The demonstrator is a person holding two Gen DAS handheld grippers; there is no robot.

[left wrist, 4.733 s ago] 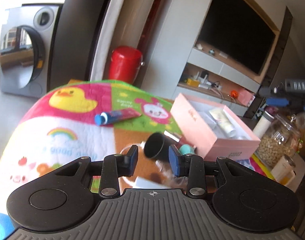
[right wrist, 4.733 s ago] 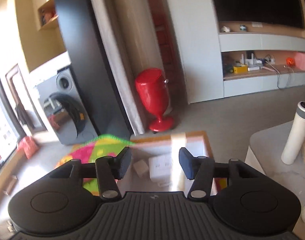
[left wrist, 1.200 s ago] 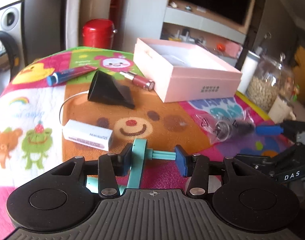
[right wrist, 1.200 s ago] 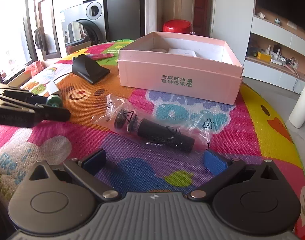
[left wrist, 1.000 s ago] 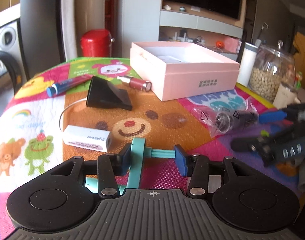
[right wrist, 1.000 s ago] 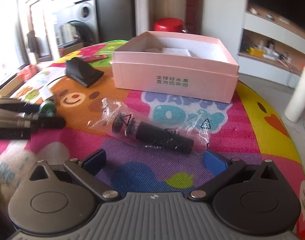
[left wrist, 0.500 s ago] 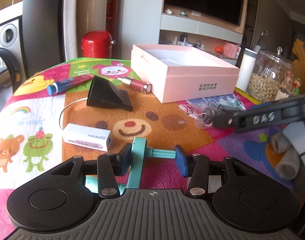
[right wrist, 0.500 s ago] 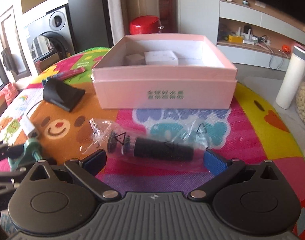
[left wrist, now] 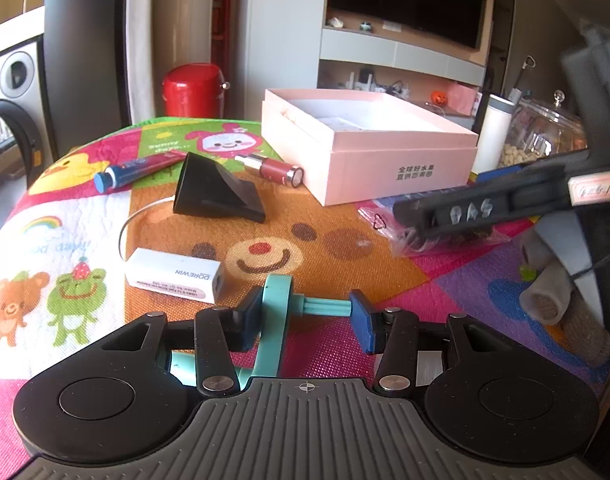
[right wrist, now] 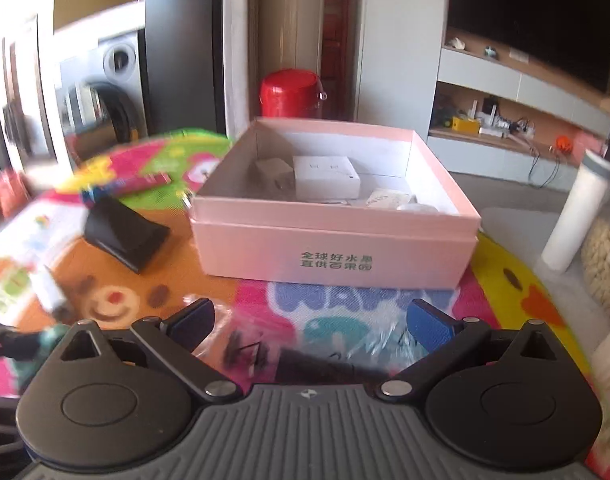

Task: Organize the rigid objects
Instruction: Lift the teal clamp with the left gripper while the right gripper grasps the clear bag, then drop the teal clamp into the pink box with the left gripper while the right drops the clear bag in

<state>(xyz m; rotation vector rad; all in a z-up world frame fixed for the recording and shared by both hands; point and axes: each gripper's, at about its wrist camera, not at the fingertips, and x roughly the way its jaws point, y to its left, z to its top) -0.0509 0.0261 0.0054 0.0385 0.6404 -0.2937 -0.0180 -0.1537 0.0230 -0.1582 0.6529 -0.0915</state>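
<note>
My left gripper (left wrist: 307,316) is shut on a teal plastic tool (left wrist: 279,320) low over the colourful mat. My right gripper (right wrist: 311,322) is open wide over a clear bag holding a black cylinder (right wrist: 305,356), which also shows in the left wrist view (left wrist: 437,236) under the right gripper's finger. An open pink box (right wrist: 337,236) with white items inside stands just beyond; it also shows in the left wrist view (left wrist: 369,152). On the mat lie a black nozzle (left wrist: 213,192), a white box (left wrist: 175,276), a red tube (left wrist: 273,168) and a blue-capped tube (left wrist: 133,168).
A white bottle (left wrist: 493,132) and a glass jar of beans (left wrist: 545,128) stand at the mat's right edge. A red bin (left wrist: 193,90) stands on the floor behind the table. A thin wire (left wrist: 129,220) curves on the mat near the white box.
My right gripper has moved forward and down over the bagged cylinder, closer to the pink box. My left gripper keeps hold of the teal tool and has barely moved.
</note>
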